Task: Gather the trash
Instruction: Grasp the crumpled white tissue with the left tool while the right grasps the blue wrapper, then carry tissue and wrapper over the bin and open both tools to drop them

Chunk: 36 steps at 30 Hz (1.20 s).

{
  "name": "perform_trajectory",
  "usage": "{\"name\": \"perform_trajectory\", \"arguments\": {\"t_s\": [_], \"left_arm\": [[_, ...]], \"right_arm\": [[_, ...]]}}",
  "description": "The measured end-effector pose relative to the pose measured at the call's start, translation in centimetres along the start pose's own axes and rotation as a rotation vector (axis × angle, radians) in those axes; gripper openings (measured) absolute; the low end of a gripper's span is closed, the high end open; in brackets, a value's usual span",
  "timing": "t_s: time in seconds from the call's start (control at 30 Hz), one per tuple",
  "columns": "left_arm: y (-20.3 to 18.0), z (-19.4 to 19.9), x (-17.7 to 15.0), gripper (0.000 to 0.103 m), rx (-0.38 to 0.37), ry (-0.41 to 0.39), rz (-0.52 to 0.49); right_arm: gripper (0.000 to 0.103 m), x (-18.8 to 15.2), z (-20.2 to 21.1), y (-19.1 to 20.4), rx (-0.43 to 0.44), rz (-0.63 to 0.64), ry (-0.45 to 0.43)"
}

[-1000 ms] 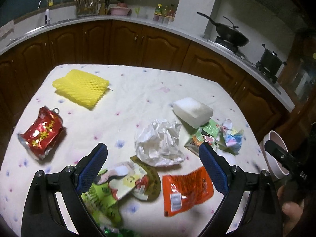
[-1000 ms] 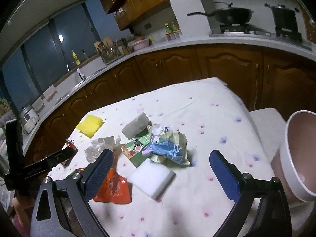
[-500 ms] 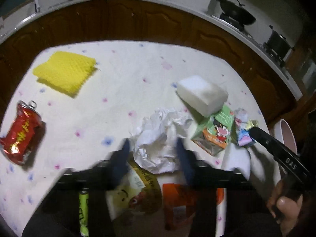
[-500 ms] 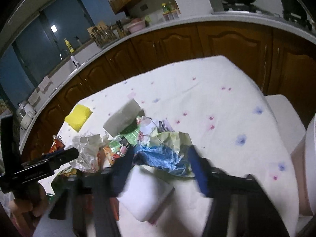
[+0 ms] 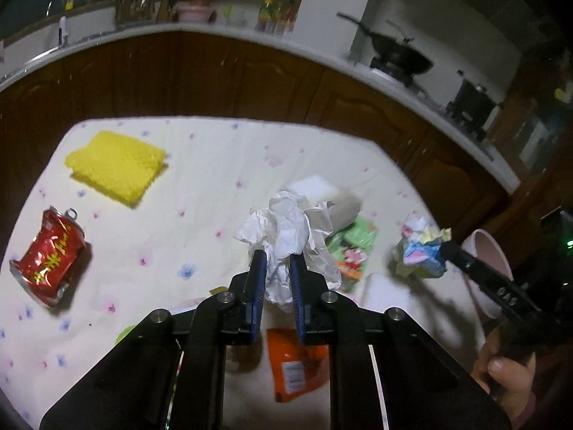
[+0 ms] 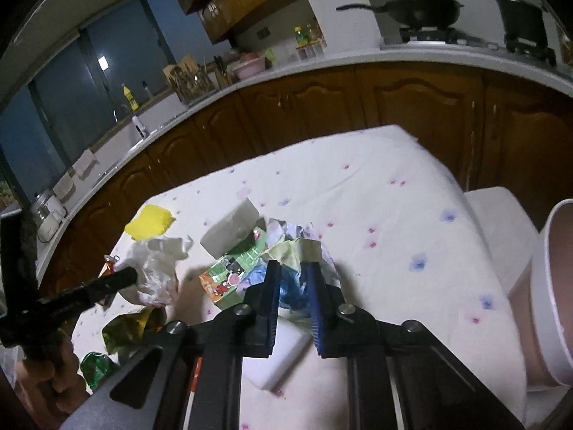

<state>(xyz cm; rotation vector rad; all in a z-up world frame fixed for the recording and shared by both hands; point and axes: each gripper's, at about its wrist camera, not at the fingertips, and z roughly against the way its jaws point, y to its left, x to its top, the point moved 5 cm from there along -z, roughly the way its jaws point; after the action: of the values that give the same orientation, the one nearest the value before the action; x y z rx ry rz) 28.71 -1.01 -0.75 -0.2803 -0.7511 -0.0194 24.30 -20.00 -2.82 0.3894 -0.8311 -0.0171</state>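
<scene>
Left hand-held gripper [image 5: 278,271] closing on light, crushable white crumpled paper [image 5: 286,229]; right hand-held gripper [image 6: 290,279] closing on soft, crumpled blue-and-yellow plastic wrapper [image 6: 292,288], each pinched mid-bulk.

White crumpled paper [image 5: 286,229] is sitting pinched between blue pads, its wad bulging above them. A crumpled blue and yellow wrapper [image 6: 292,286] is lying squeezed between the other blue pads. A crushed red can [image 5: 48,254] is lying on its side near the cloth's left edge. A yellow foam net [image 5: 116,168] is lying flat, well apart from the can. A white foam block [image 5: 322,193] is resting just behind the paper, and a green carton [image 5: 352,251] is lying beside it, tilted. An orange packet [image 5: 295,369] is lying flat near the close edge. A second white block [image 6: 275,362] is lying just under the wrapper. A pink bin [image 6: 553,286] is standing off the table's right side.
</scene>
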Motion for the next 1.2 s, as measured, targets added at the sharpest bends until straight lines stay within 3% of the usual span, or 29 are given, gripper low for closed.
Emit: {"name": "perform_trajectory", "arguments": {"t_s": [0.53, 1.2], "left_arm": [[-6.2, 3.4, -0.1, 0.012, -0.146, -0.059, -0.054], [-16.8, 4.1, -1.6, 0.012, -0.302, -0.059, -0.171]], "right_arm": [[0.014, -0.5, 8.3, -2.3, -0.037, -0.016, -0.121], [0.014, -1.7, 17.6, -8.8, -0.202, -0.085, -0.252]]}}
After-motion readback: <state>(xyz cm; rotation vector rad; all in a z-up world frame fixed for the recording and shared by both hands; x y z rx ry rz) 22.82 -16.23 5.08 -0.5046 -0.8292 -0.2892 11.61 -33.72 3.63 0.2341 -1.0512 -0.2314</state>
